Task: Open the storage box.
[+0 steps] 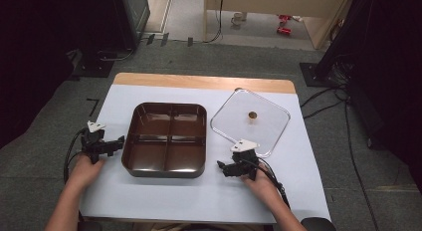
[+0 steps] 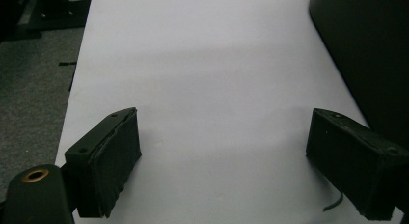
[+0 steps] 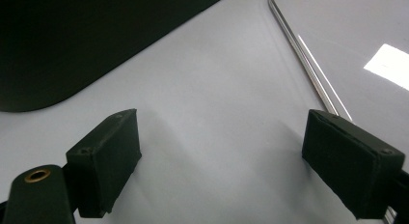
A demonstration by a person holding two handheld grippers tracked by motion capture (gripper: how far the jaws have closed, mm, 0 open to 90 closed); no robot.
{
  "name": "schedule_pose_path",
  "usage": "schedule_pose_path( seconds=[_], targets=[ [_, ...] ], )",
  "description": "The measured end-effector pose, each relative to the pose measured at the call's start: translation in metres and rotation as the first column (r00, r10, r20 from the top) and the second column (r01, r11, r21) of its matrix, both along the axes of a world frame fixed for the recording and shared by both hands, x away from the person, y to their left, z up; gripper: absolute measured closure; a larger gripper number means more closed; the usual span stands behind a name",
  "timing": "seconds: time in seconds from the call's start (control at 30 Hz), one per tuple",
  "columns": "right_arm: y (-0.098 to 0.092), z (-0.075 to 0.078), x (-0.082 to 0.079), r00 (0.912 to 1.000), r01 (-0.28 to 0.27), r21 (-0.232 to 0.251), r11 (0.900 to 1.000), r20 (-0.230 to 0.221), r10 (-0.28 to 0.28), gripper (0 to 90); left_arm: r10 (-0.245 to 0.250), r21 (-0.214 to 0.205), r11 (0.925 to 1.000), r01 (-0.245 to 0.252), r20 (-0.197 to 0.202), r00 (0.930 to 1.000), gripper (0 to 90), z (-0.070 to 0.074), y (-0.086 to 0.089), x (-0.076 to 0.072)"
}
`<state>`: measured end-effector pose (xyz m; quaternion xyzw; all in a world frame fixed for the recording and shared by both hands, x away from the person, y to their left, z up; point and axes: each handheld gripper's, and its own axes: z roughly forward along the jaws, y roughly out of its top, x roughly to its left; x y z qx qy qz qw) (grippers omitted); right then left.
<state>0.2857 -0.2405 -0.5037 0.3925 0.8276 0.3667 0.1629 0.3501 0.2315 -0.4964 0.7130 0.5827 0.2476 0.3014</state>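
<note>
Right gripper (image 1: 225, 167) jaws wide apart, empty, low over white sheet (image 1: 149, 196). Just beyond, up-right: clear lid (image 1: 268, 126) flat beside brown tray (image 1: 130, 136), near edge closest. Left gripper (image 1: 117, 144) spread too, empty, farther off.

One brown tray (image 1: 166, 140) with four compartments, left of centre on the bench (image 1: 199, 196). One clear lid (image 1: 250, 120) with a single knob (image 1: 252, 115), far right. Two tongs: left (image 1: 117, 143), right (image 1: 222, 167), near edge.

brown four-compartment tray (image 1: 164, 140) sits empty on the white sheet; clear lid (image 1: 250, 121) flat just beside it
</note>
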Motion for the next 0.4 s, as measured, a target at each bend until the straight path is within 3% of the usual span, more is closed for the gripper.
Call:
schedule_pose_path(
  seconds=[0.4],
  targets=[
    [-0.0003, 0.0000, 0.0003, 1.0000, -0.001, 0.001, 1.0000, -0.003, 0.001, 12.5, 0.000, 0.000, 1.0000, 0.000, 0.000, 1.0000, 11.8, 0.0000, 0.0000, 0.0000]
  ],
)
